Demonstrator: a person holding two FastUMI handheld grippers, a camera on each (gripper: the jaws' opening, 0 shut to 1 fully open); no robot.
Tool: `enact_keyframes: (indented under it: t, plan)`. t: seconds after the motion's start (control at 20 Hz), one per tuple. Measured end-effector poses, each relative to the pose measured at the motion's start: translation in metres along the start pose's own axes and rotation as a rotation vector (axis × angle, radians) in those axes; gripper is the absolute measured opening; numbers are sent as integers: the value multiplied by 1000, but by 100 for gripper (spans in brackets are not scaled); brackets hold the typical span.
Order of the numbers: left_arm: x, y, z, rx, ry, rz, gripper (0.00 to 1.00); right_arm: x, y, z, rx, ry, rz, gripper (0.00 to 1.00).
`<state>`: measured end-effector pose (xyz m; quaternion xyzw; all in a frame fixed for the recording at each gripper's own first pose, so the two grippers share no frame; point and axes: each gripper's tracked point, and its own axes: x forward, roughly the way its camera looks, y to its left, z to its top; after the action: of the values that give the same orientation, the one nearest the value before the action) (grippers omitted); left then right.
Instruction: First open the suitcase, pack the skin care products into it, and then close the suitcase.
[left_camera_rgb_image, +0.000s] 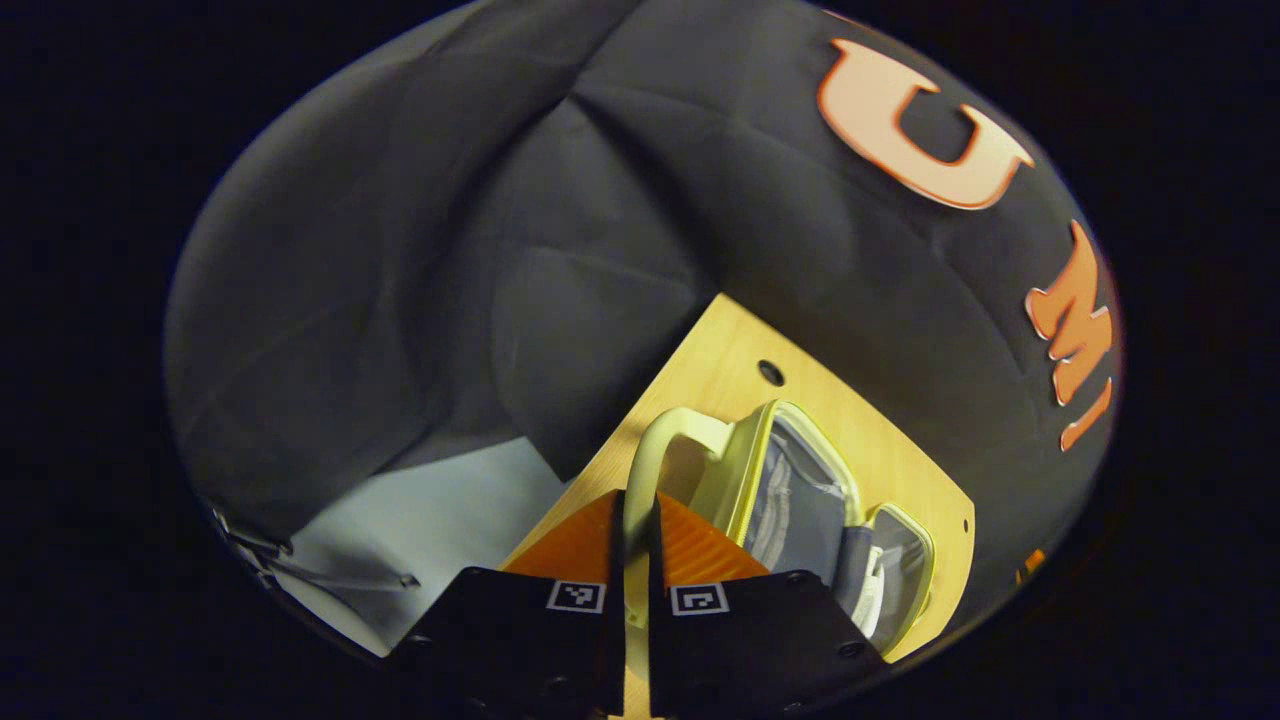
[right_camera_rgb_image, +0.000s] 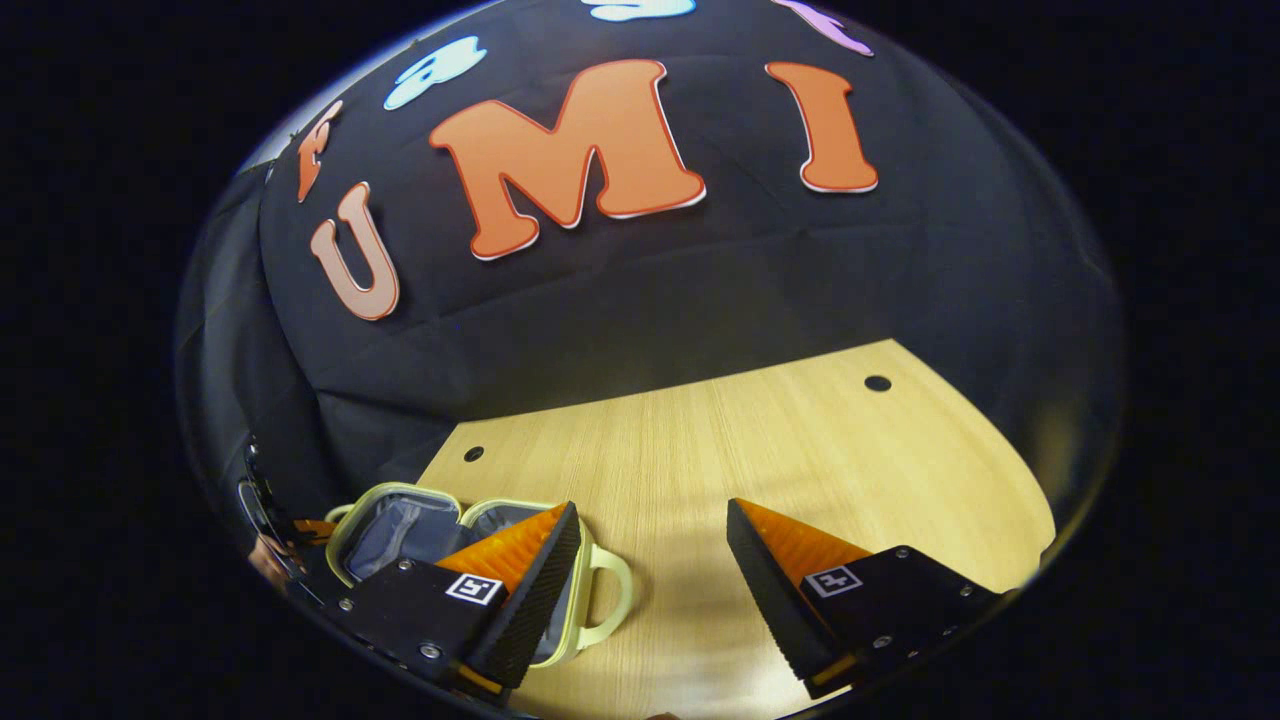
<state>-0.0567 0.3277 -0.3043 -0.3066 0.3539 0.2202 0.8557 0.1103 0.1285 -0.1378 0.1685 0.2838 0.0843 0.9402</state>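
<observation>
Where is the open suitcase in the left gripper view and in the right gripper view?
Left gripper view: suitcase lower centre-right, its handle between the left tool fingers.
Right gripper view: suitcase at lower left, partly behind one finger of the open right tool.
Shared landmark: wooden table.
</observation>
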Motion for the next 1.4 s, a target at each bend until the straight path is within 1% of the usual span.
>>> enact_keyframes:
  t: [0.15, 0.3, 0.45, 0.65, 0.7, 0.75, 0.8, 0.95, 1.05, 1.1, 1.15, 1.2, 1.4]
  plan:
    - [-32, -43, 23, 81, -63, -66, 10, -12, -7, 12, -84, -40, -10, 94]
    - [-61, -82, 38, 127, -113, -117, 10, -17, -7, 17, -140, -61, 4, 95]
    - [-83, -123, 41, 180, -141, -160, 10, -15, -4, 16, -162, -67, 33, 95]
    - [-113, -183, 33, 263, -178, -193, 9, -14, -2, 26, -163, -96, 85, 96]
    - [-121, -201, 28, 286, -183, -207, 9, -14, -4, 28, -163, -105, 91, 96]
    - [-127, -216, 23, 309, -192, -220, 12, -14, -3, 28, -164, -110, 102, 100]
    - [-134, -229, 17, 334, -190, -231, 10, -15, -5, 28, -164, -111, 109, 95]
    - [-147, -273, 0, 406, -192, -243, 10, -15, -10, 25, -150, -102, 132, 96]
    - [-150, -300, -17, 429, -179, -269, 10, -16, -15, 26, -142, -103, 143, 96]
    - [-151, -311, -25, 437, -176, -283, 7, -16, -17, 27, -142, -107, 147, 96]
    - [-152, -321, -36, 448, -166, -296, 10, -17, -22, 28, -143, -111, 145, 95]
    - [-155, -334, -45, 460, -162, -309, 10, -18, -26, 29, -141, -114, 147, 95]
    - [-144, -384, -90, 512, -123, -359, 10, -20, -40, 26, -122, -114, 145, 95]
